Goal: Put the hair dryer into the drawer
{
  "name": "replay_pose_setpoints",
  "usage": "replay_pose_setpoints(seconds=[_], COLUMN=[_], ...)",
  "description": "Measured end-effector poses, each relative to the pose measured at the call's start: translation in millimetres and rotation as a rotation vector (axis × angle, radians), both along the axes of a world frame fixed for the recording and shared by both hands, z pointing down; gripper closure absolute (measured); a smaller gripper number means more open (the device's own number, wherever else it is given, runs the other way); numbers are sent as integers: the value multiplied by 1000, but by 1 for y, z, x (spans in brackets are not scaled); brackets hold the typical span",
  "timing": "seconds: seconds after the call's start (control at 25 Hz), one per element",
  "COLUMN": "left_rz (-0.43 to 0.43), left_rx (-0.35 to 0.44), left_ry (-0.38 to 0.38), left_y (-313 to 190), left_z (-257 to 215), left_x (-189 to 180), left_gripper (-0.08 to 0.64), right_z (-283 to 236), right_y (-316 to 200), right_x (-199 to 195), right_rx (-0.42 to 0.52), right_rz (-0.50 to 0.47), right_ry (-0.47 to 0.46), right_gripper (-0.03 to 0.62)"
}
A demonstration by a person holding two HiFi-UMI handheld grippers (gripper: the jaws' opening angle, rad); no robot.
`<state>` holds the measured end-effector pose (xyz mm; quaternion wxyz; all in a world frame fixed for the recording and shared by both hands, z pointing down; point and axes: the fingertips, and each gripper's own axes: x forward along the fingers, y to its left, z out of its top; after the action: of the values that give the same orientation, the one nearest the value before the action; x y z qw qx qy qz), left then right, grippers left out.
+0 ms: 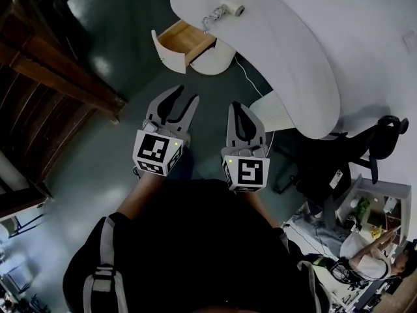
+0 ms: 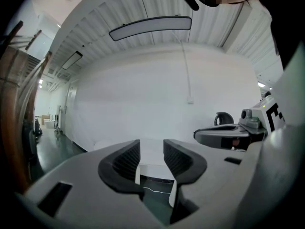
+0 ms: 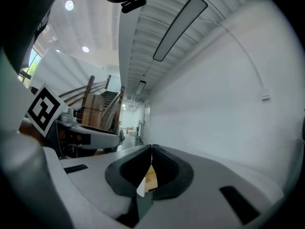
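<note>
**Two empty grippers being held level, well short of the open drawer**

Two grippers are being held side by side, just ahead of the person's dark-clothed body, over a dark green floor [image 1: 117,155]. The left gripper [image 1: 182,103] is being held released: in the left gripper view its ribbed pads are standing clearly apart, and nothing is being carried between them; only floor and the white furniture beyond are being seen through the gap. The right gripper [image 1: 244,109] is being kept clenched: in the right gripper view its pad tips are meeting, and nothing is being pinched there. A strip of pale wood is being glimpsed below the closed tips, lying farther off.

Farther ahead, the drawer [image 1: 184,40] is being presented pulled out from under a curved white desk [image 1: 293,51], its light wooden inside left exposed and nothing being seen in it. The hair dryer [image 1: 229,8] is lying on the desk top just beyond the drawer, near the desk's edge, well apart from both grippers, with its cord [image 1: 208,21] bunched beside it.

Off to the right a black office chair [image 1: 355,158] is being kept close against the desk, and to the left a dark wooden structure [image 1: 45,77] is being shown.
</note>
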<state>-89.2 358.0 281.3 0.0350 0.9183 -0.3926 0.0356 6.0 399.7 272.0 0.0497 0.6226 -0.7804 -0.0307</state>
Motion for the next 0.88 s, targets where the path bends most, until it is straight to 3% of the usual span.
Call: replay_pose_setpoints(seconds=[0.56,0.88], left_rz=[110,151], left_rx=[-60,-77], left_ry=[-25,-37], left_y=[-134,-173], left_z=[13,23], left_x=[15,23], left_gripper=[374,373], right_z=[3,11], right_y=[-124,-158], right_x=[10,17], right_rx=[-39,-68], right_rz=[94,148], right_ry=[4,-12], right_gripper=[568,568])
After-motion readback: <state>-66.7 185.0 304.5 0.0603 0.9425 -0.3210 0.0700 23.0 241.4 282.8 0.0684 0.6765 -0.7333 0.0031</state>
